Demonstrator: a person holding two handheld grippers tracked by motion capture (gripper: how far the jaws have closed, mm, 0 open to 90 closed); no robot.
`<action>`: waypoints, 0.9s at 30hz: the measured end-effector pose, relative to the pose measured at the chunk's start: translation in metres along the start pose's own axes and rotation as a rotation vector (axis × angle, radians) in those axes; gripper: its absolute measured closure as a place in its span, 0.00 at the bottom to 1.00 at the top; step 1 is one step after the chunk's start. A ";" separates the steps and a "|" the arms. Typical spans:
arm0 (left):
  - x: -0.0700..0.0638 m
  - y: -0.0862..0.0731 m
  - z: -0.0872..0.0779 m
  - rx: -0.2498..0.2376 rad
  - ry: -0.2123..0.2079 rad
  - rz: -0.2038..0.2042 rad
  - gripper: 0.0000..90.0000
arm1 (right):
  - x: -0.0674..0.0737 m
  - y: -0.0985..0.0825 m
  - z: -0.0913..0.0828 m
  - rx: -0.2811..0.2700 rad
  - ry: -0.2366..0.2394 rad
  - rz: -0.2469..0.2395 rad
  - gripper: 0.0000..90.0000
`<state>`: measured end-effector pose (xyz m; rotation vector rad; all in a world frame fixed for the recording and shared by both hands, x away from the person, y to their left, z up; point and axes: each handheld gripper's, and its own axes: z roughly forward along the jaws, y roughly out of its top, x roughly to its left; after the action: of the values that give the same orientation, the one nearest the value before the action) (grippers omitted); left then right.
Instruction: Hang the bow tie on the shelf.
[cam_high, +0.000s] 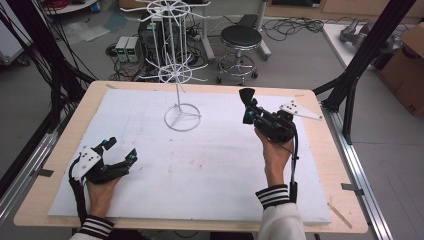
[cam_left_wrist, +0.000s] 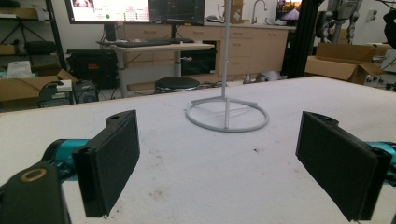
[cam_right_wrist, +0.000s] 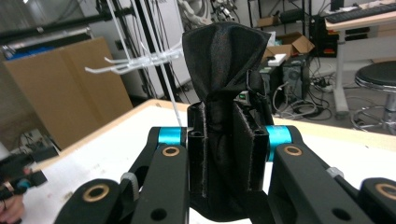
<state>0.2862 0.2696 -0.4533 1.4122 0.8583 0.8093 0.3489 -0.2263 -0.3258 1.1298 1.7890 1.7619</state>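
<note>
Clearly the right gripper (cam_right_wrist: 227, 154) has its jaws closed on a piece of black cloth (cam_right_wrist: 224, 88), which is pinched between the pads and stands up above them in a loose, gathered bunch. In the high view the same gripper (cam_high: 250, 111) is raised over the white-covered counter (cam_high: 215, 165), with the cloth (cam_high: 247, 95) poking out past the jaw tips toward the white wire rack (cam_high: 176, 75), which stands beyond and to one side of those tips. The fabric looks thin, soft and very light; it folds and creases under its own weight, so I judge it will droop and swing rather than hold a shape. It seems neither fragile nor slippery, though a thin layer could slide out of a weak pinch. A hold on a bunched fold, as now, looks safer than one on a single edge; a second hold near a free corner would help spread it.

The left gripper (cam_left_wrist: 224, 154) rests low on the counter with jaws spread wide and nothing between them; the rack's ring base (cam_left_wrist: 227, 114) lies ahead of them, well apart.
</note>
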 end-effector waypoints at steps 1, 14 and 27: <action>0.000 0.000 0.000 0.000 0.000 0.000 0.15 | 0.000 0.002 0.002 0.001 0.002 0.003 0.85; 0.000 0.000 0.000 0.002 0.001 -0.001 0.16 | 0.007 0.018 0.032 -0.016 0.046 0.014 0.85; 0.000 0.000 0.000 0.002 0.002 -0.003 0.15 | 0.019 0.042 0.068 -0.031 0.086 0.024 0.85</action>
<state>0.2865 0.2695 -0.4532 1.4120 0.8629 0.8084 0.3999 -0.1729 -0.2903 1.0832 1.7976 1.8715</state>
